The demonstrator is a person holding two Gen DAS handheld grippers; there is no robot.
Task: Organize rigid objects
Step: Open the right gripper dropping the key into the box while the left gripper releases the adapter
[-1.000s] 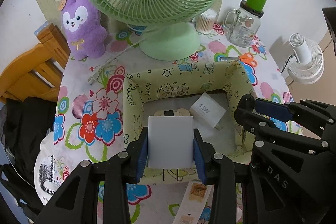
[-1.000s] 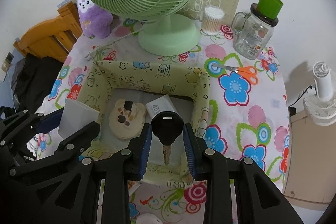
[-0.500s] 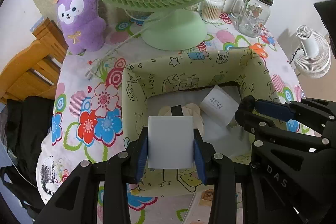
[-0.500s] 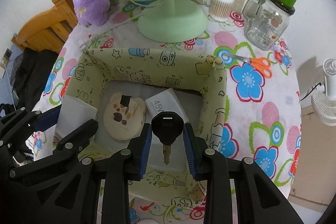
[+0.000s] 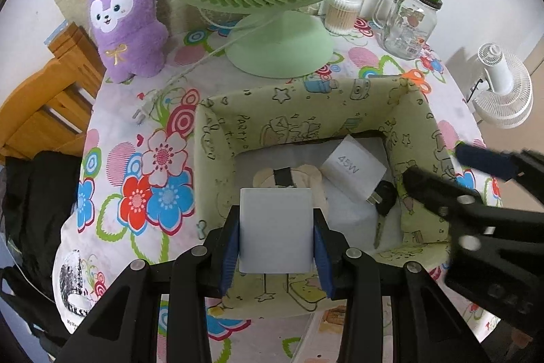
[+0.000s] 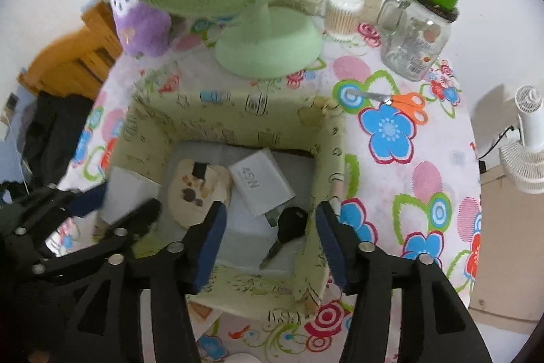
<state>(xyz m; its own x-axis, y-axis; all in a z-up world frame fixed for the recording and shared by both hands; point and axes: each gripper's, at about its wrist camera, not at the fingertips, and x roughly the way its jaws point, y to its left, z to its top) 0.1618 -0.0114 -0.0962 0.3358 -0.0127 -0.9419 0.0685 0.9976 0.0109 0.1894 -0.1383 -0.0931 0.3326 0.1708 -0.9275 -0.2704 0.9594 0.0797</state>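
Observation:
My left gripper (image 5: pixel 276 237) is shut on a flat white square block (image 5: pixel 275 228), held above the near wall of the green patterned fabric box (image 5: pixel 299 111). My right gripper (image 6: pixel 270 228) is open and empty over the box's near right corner. A black-headed key (image 6: pixel 289 227) lies on the box floor between my right fingers; it also shows in the left wrist view (image 5: pixel 384 203). Beside it lie a white 45W charger (image 6: pixel 260 181) and a beige bear-shaped piece (image 6: pixel 195 193). The box (image 6: pixel 224 111) fills the middle of the right wrist view.
A green desk fan (image 5: pixel 278 46) stands behind the box, a purple plush (image 5: pixel 127 22) to its left. A glass jar with green lid (image 6: pixel 421 33), a cotton-swab tub (image 6: pixel 341 14) and orange scissors (image 6: pixel 404 101) sit at the right. A white fan (image 6: pixel 525 148) stands off the table.
My right gripper has opened and let go of the key, which now lies in the box beside the charger. Both grippers moved forward over the box. The left still holds the white block.

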